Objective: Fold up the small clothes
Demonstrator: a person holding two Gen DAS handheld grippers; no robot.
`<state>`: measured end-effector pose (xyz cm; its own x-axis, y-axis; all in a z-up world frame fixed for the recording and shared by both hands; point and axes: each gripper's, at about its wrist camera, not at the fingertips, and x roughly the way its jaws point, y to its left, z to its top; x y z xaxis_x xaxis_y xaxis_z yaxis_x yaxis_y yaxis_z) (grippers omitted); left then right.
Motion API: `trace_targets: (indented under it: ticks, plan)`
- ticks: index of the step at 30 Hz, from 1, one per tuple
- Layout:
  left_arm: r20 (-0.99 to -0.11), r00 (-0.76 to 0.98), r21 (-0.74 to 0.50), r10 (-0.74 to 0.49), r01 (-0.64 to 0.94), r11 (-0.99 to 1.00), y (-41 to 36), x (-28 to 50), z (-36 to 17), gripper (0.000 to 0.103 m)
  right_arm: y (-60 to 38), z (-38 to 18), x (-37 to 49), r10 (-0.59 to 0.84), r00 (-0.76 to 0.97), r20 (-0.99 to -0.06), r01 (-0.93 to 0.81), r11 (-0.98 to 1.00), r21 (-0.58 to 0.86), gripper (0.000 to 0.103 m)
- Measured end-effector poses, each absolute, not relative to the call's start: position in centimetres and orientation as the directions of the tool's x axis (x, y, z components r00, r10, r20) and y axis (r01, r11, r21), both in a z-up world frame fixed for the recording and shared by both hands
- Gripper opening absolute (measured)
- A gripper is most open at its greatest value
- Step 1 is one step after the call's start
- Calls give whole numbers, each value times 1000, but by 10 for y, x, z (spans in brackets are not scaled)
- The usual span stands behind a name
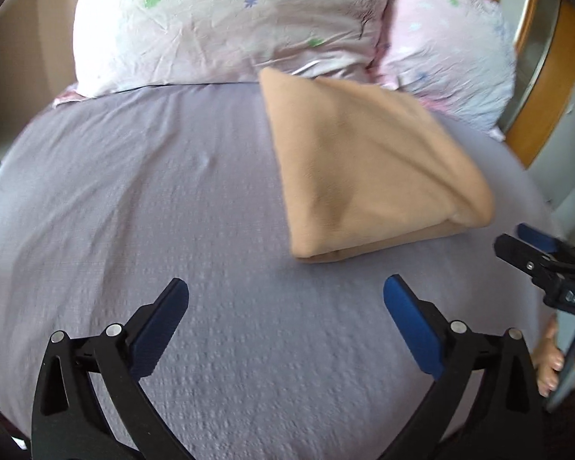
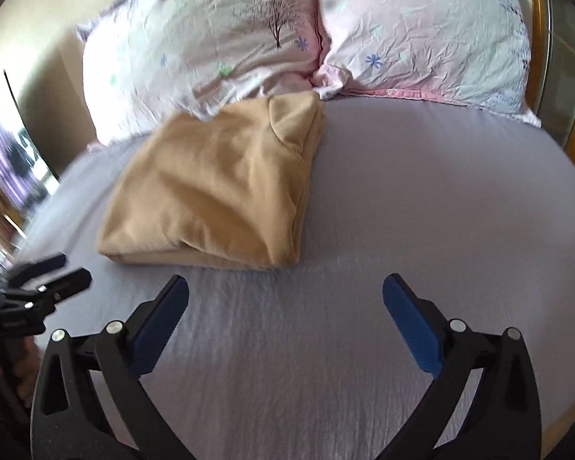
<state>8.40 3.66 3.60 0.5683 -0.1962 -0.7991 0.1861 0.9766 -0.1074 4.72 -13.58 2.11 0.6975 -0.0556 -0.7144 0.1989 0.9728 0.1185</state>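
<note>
A tan garment (image 1: pixel 368 168) lies folded into a thick rectangle on the lilac bedsheet (image 1: pixel 172 199); its far edge touches the pillows. It also shows in the right wrist view (image 2: pixel 218 188). My left gripper (image 1: pixel 285 287) is open and empty, above the sheet, near and to the left of the garment. My right gripper (image 2: pixel 285 287) is open and empty, just in front of the garment's near edge. The right gripper shows at the right edge of the left wrist view (image 1: pixel 525 247), and the left gripper at the left edge of the right wrist view (image 2: pixel 53 272).
Two pink flowered pillows (image 2: pixel 211 42) (image 2: pixel 429 34) stand at the head of the bed. A wooden bed frame (image 1: pixel 536 76) runs along the right. The sheet (image 2: pixel 421 191) lies bare to the right of the garment.
</note>
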Motion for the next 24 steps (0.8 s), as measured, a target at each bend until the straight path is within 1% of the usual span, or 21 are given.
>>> trace_targets:
  ticks: [5, 7, 11, 13, 16, 20, 24]
  plan:
    - [-832, 542, -37, -117, 156, 987, 33, 90, 25, 102, -124, 5, 53, -90, 664, -742, 198, 979, 58, 101]
    - [-848, 519, -38, -111, 148, 988, 35, 96, 19, 102, -118, 1, 56, -102, 655, -749, 189, 981, 31, 101]
    - [-849, 523, 17, -73, 165, 986, 28, 93, 16, 102, -107, -4, 57, -134, 641, -756, 179, 984, -23, 101]
    - [-848, 523, 15, -83, 179, 984, 26, 93, 16, 102, -103, -7, 57, -140, 634, -761, 171, 984, -39, 101]
    - [-847, 524, 16, -86, 185, 983, 25, 91, 17, 102, -100, -10, 60, -134, 623, -771, 159, 986, -43, 101]
    - [-847, 525, 16, -86, 187, 982, 25, 91, 17, 102, -104, -11, 59, -108, 617, -780, 166, 986, -5, 101]
    - [-847, 524, 16, -86, 188, 982, 24, 90, 17, 102, -103, -11, 58, -111, 614, -782, 164, 986, -11, 101]
